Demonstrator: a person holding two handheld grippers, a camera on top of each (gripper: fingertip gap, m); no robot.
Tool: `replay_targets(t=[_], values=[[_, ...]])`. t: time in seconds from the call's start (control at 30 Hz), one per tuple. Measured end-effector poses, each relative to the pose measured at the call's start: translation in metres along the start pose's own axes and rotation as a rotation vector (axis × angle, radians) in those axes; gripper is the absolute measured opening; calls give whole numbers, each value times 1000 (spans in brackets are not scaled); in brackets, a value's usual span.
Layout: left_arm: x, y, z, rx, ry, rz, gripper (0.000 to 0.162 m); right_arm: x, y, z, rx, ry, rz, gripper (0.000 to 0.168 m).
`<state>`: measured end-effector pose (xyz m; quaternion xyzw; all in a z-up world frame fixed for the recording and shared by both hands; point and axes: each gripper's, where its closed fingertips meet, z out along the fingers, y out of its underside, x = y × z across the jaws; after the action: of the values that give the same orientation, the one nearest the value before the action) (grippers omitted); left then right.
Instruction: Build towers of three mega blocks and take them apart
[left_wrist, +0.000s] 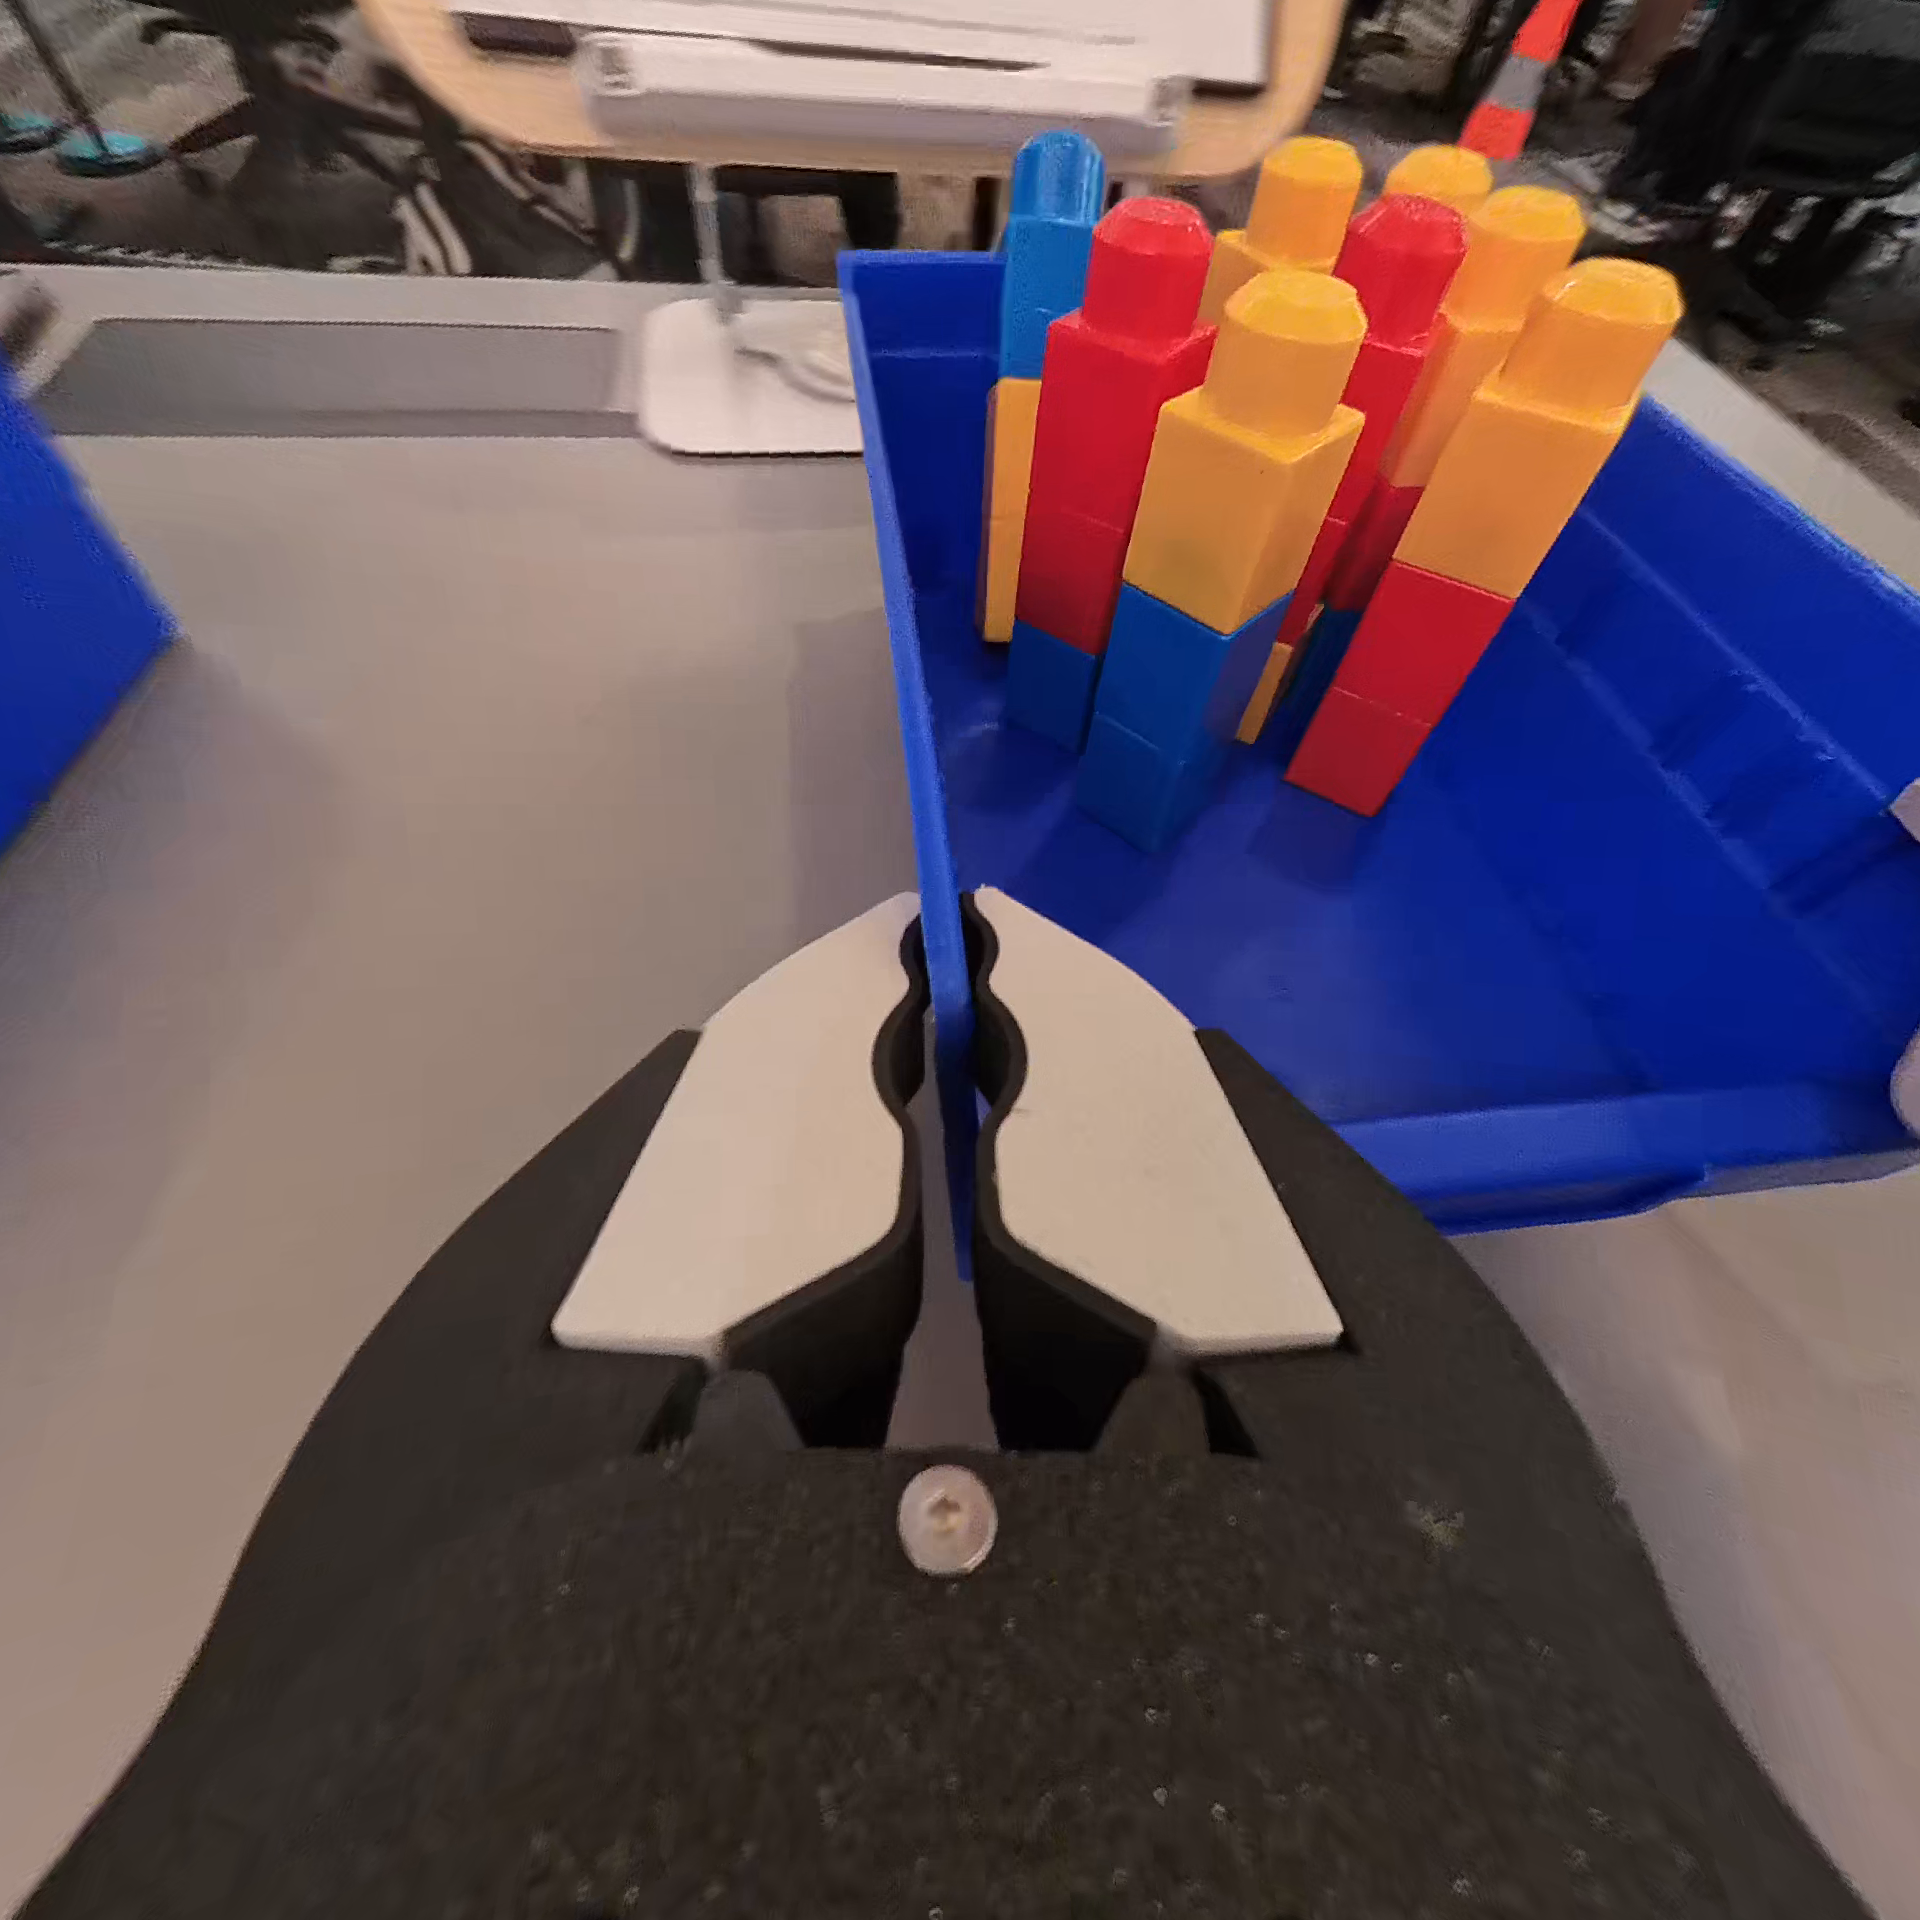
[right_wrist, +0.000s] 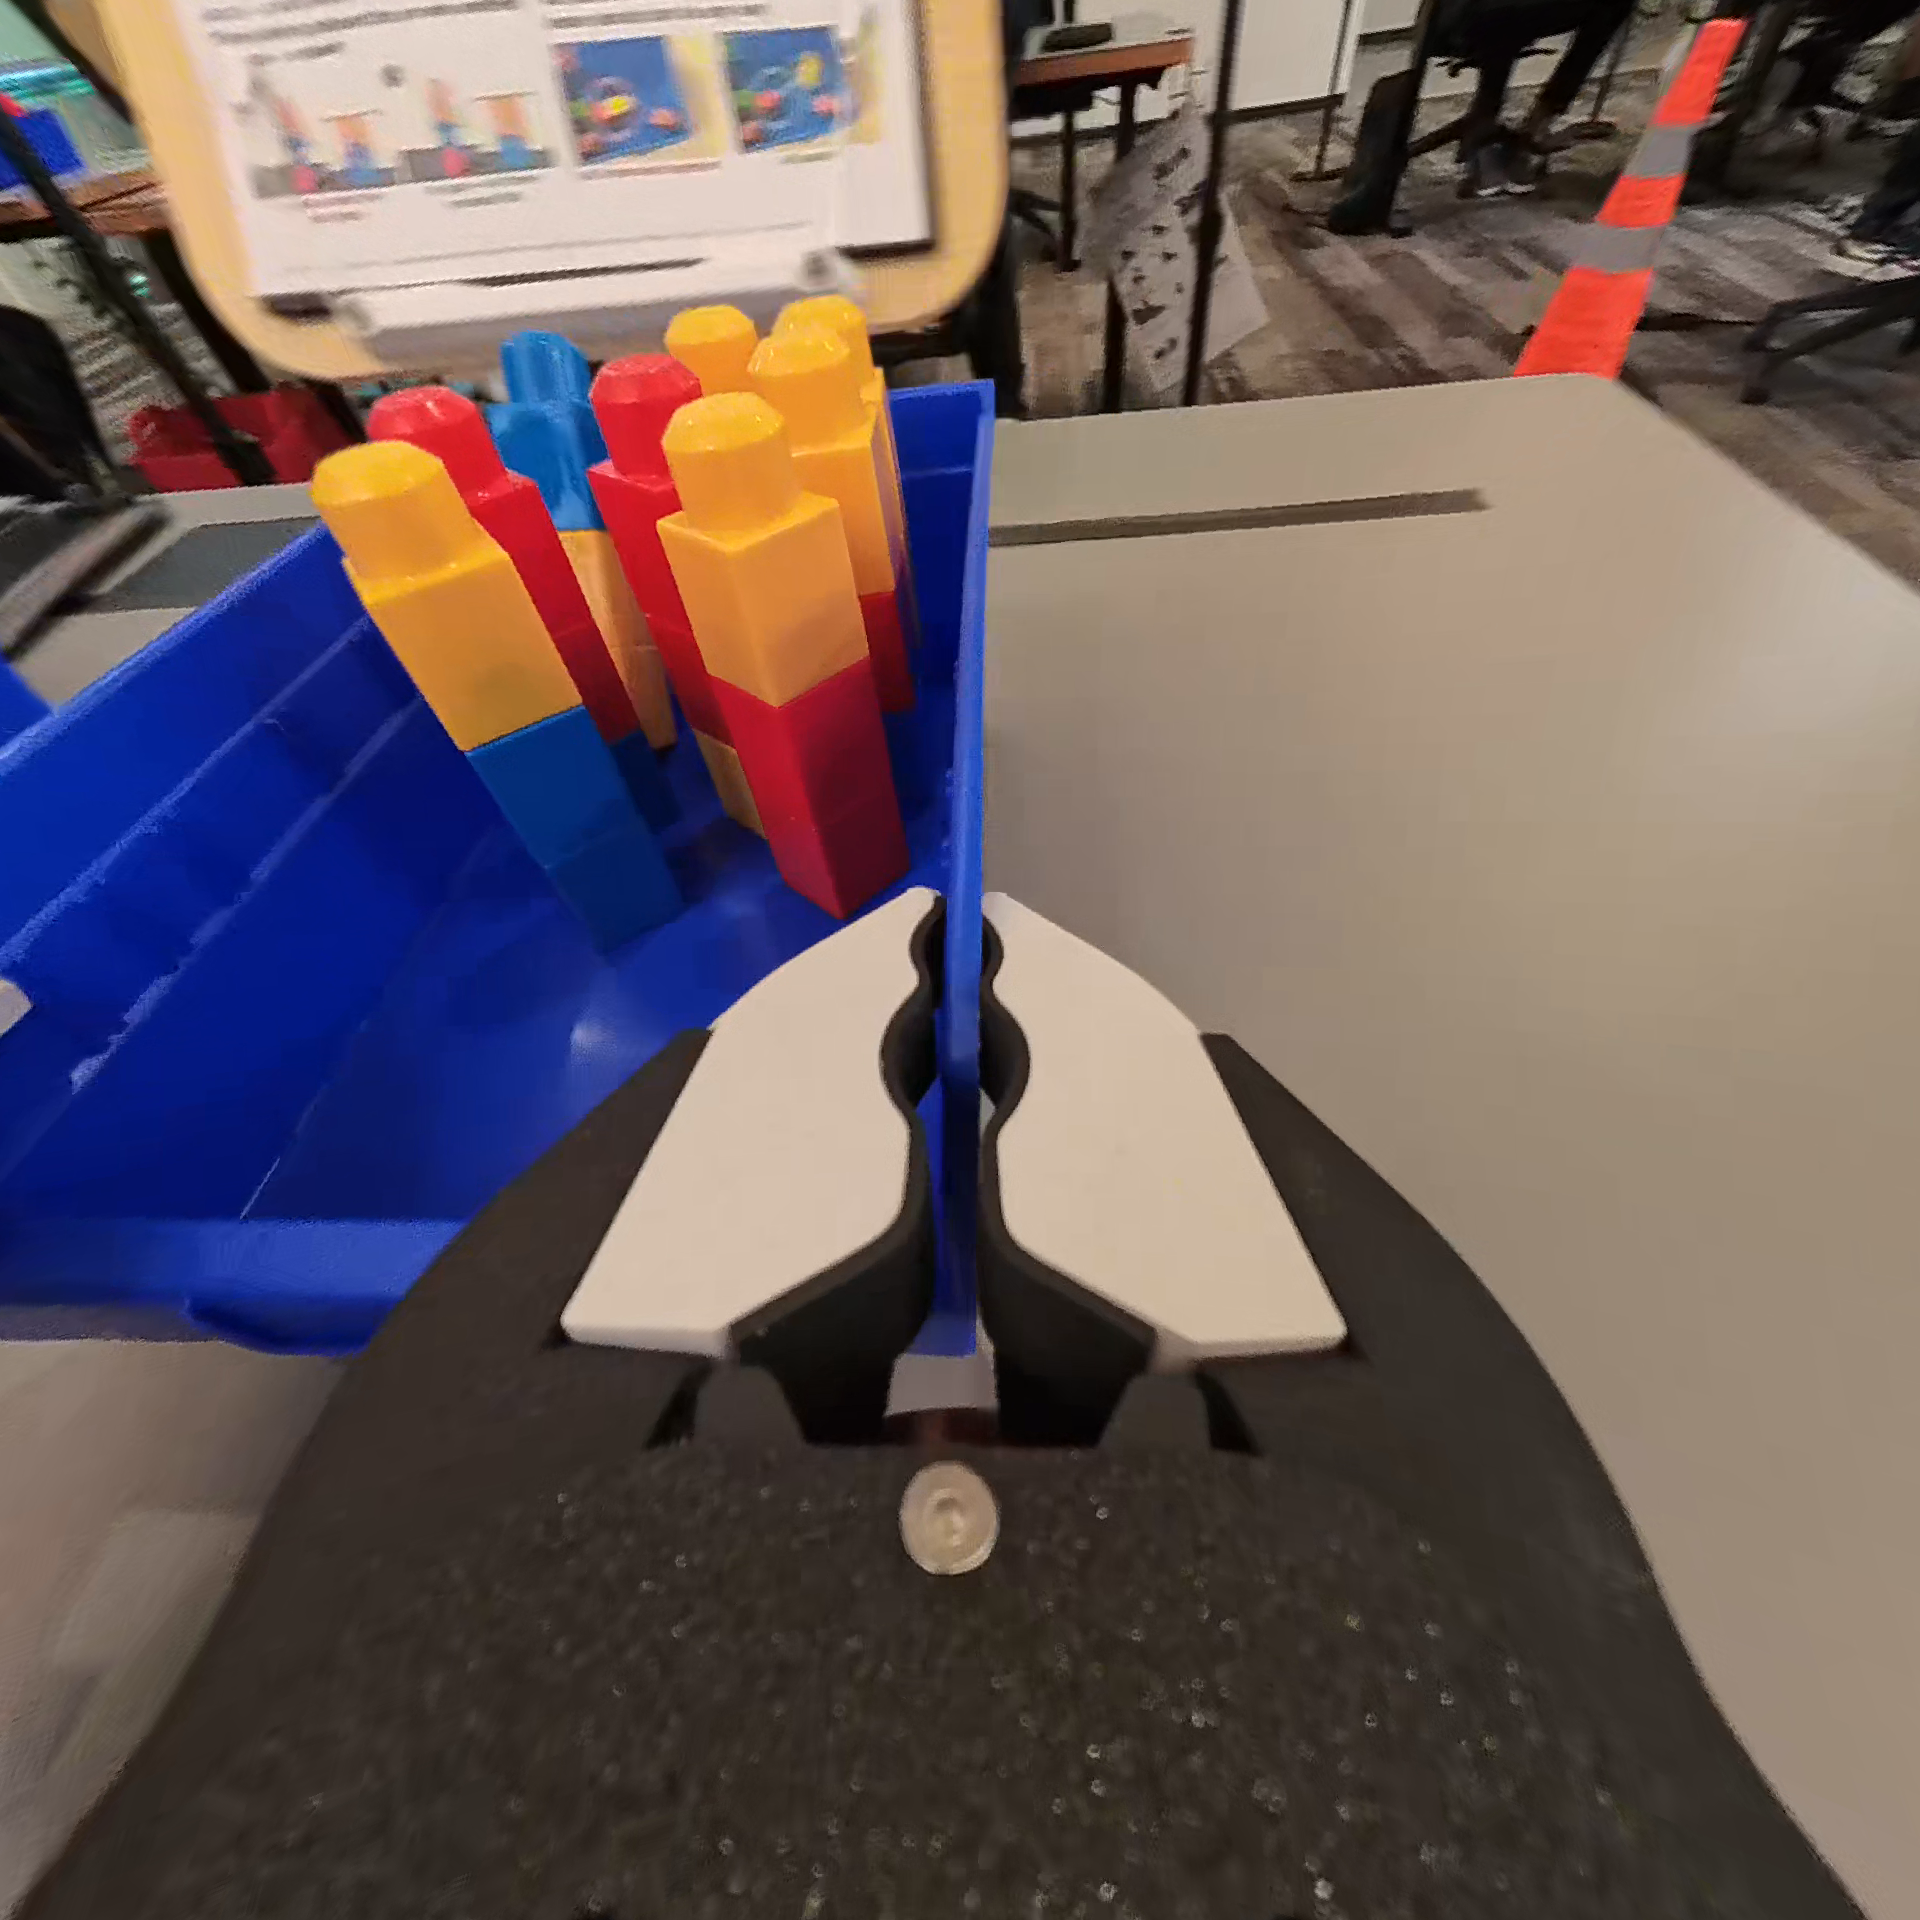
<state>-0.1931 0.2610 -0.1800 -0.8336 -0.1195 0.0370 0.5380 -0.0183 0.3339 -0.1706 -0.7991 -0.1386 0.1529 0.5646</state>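
Seven block towers (left_wrist: 1226, 561) upright in one blue bin (left_wrist: 1558, 1039), both tongs, left (left_wrist: 948, 925) and right (right_wrist: 961, 914), clamped on its side walls

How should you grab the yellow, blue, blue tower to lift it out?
Grip the tower's yellow top block on its two flat sides, coming straight down from above. It stands upright near the bin's open middle, but other towers crowd behind it, so a sideways reach would likely bump them.
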Motion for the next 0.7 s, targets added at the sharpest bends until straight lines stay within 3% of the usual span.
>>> replay_targets(t=[0.17,0.33,0.4,0.47,0.5,0.6,0.7], values=[[-81,13,-25,3,-99,-31,3,-82,16,9,-8,-86,-8,2],[-121,29,-35,4,-124,-40,5,-120,29,11,47,-153,11,5],[-114,31,-39,16,-12,-59,20,-123,31,7,59,-210,24,15],[-104,32,-53,-26,133,-159,66,-121,38,-3,29,-249,-5,45],[-100,30,-67,-34,200,-199,78,-116,39,-12,34,-258,-30,48],[-123,19,-121,44,256,-149,81,-109,31,-54,133,-358,-83,55],[-196,9,-154,89,181,-96,81,-121,25,-89,210,-482,-93,53]])
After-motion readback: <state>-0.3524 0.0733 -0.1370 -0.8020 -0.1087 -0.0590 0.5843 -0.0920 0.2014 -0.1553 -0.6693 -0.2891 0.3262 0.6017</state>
